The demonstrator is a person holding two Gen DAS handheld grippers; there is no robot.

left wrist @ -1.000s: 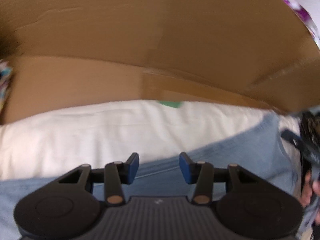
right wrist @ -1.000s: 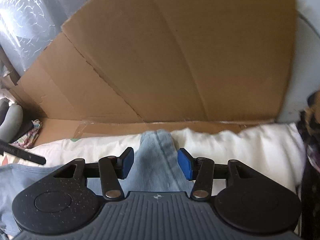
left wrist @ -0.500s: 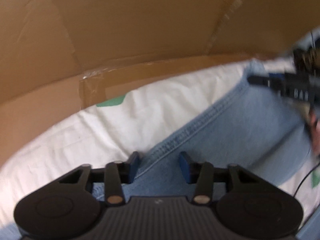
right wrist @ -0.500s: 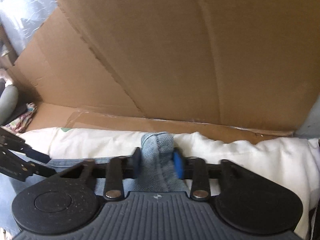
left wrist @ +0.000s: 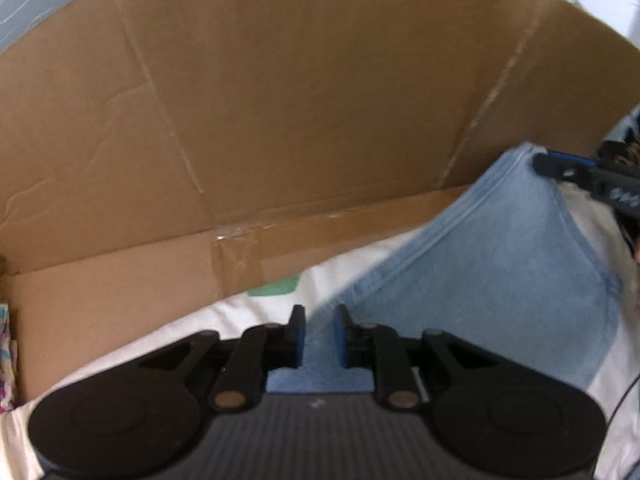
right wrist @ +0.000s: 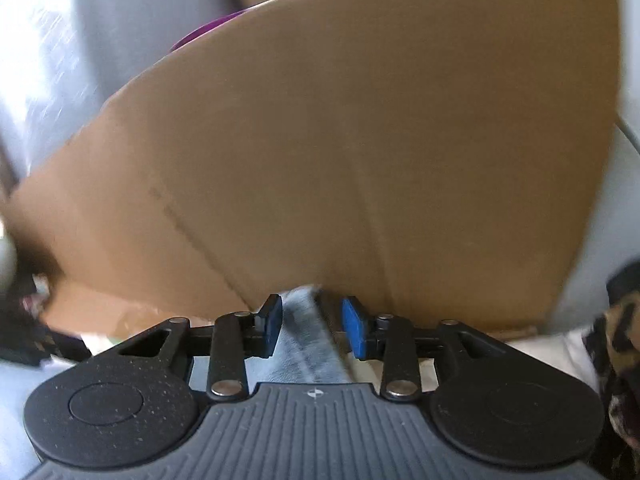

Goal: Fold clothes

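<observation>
A light blue denim garment point(left wrist: 500, 264) lies over a white sheet point(left wrist: 248, 312) and is lifted at two ends. My left gripper point(left wrist: 319, 334) is shut on one denim edge, the cloth pinched between its blue pads. My right gripper point(right wrist: 312, 326) is shut on another denim end point(right wrist: 308, 344), which stands up between its fingers. The right gripper also shows in the left wrist view point(left wrist: 576, 178) at the far right, holding the raised denim corner.
A large brown cardboard box wall point(left wrist: 300, 120) stands close behind the sheet; it also shows in the right wrist view point(right wrist: 360, 152). Patterned fabric point(left wrist: 6, 360) lies at the far left. A dark leopard-print cloth point(right wrist: 620, 360) sits at the right edge.
Both grippers closed on the denim and lifted it. The right gripper rose, so the sheet dropped out of its view. The left gripper's jaws went from open to pinching the edge.
</observation>
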